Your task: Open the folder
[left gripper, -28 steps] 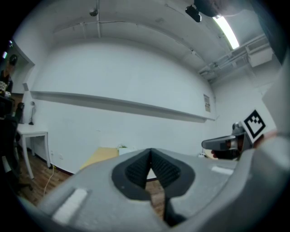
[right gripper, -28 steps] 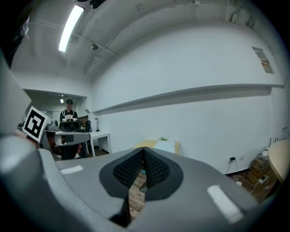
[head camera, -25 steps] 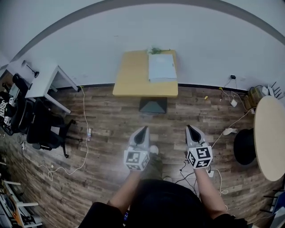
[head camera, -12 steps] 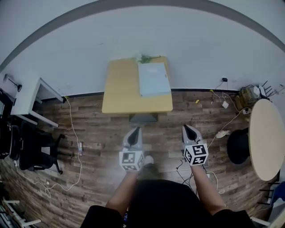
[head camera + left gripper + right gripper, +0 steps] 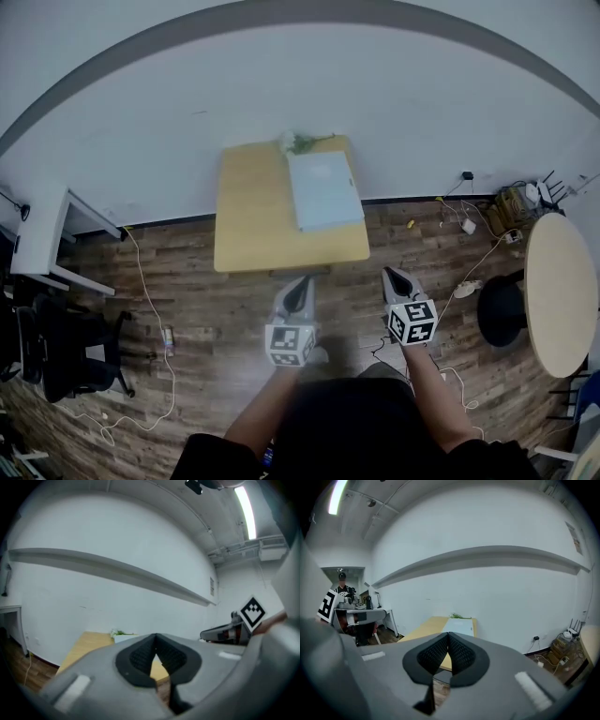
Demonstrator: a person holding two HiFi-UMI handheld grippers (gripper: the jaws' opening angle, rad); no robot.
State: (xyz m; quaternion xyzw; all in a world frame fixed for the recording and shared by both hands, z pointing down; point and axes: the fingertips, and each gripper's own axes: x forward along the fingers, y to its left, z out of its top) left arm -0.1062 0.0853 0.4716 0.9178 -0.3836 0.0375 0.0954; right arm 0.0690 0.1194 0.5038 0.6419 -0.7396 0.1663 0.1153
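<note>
A pale blue folder [image 5: 324, 190] lies closed on the right half of a light wooden table [image 5: 253, 211] against the white wall. In the right gripper view the folder [image 5: 461, 626] shows just above the jaws, on the table [image 5: 424, 628]. My left gripper [image 5: 300, 284] and right gripper [image 5: 391, 276] are held side by side over the wood floor, short of the table's near edge, both shut with nothing between the pads. In the left gripper view the table [image 5: 82, 648] sits ahead beyond the left gripper [image 5: 154, 652].
A small green plant [image 5: 302, 142] lies at the table's far edge beside the folder. A round table [image 5: 561, 292] and a black stool [image 5: 501, 309] stand at the right, with cables [image 5: 469, 225] on the floor. White desk [image 5: 42, 239] and black chair [image 5: 66, 352] are at left.
Both grippers have moved forward together toward the table, which now lies much nearer in the head view. The jaws stayed shut.
</note>
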